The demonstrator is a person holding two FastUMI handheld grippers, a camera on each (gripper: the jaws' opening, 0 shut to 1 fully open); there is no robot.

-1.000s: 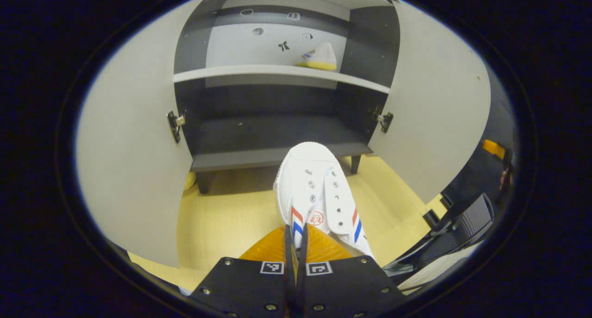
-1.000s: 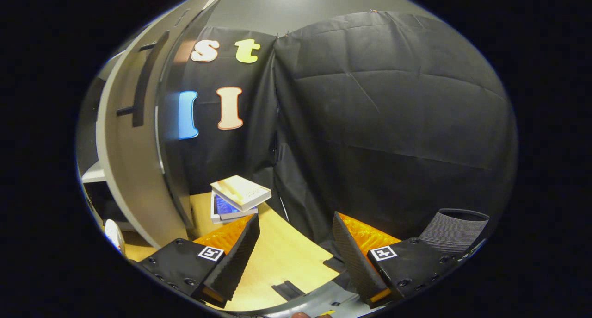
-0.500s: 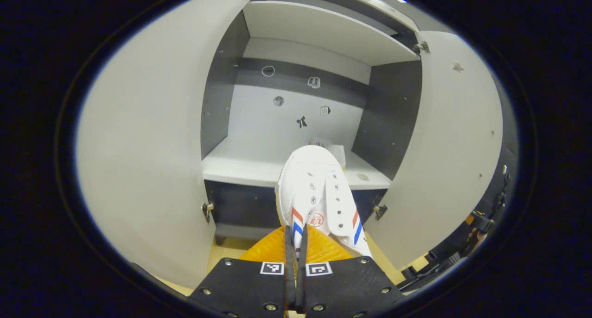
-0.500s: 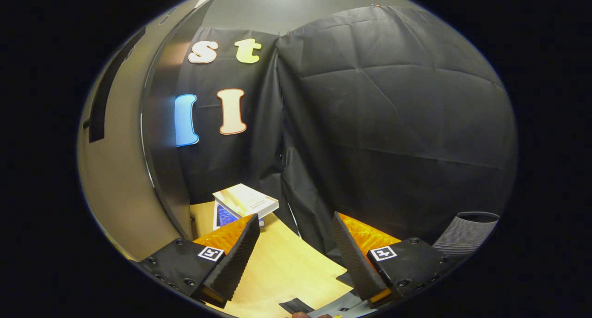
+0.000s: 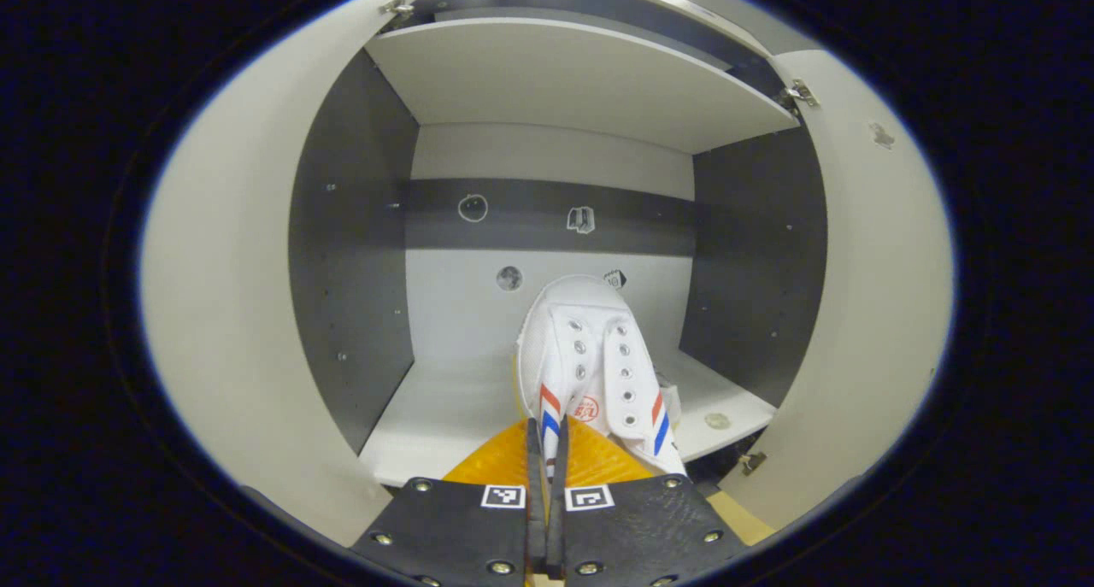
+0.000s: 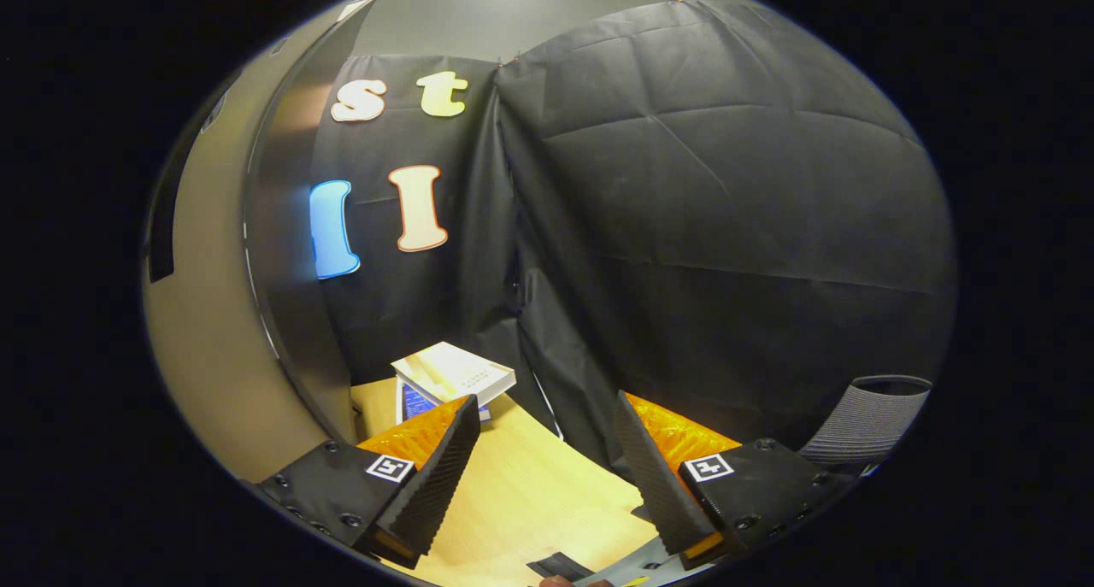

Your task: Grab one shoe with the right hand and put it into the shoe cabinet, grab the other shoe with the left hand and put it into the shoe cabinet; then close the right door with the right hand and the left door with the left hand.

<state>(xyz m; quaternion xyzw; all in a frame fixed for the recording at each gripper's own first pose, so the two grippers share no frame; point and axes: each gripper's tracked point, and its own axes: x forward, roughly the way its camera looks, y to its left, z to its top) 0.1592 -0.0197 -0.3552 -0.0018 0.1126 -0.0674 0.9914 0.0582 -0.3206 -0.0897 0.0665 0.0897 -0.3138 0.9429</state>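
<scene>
A white shoe (image 5: 590,356) with red and blue stripes hangs in my left gripper (image 5: 547,437), which is shut on its heel side. The toe points into the shoe cabinet, just above the white middle shelf (image 5: 444,416). Both cabinet doors stand open, the left door (image 5: 231,314) and the right door (image 5: 872,314) flanking the opening. A small white sliver (image 5: 672,399) peeks out right of the held shoe; I cannot tell what it is. In the right gripper view my right gripper (image 6: 547,437) is open, holds nothing and sits beside the cabinet's open door (image 6: 214,348).
An upper shelf (image 5: 581,83) roofs the compartment, with dark side walls (image 5: 355,254) on either side. Near the right gripper, a stack of books (image 6: 451,378) lies on the wooden floor (image 6: 530,493) by the black cloth wall. A ribbed grey object (image 6: 867,416) stands at the right.
My left gripper has risen from floor level and moved forward with the shoe, up to the middle shelf. The right gripper stays open and has barely shifted.
</scene>
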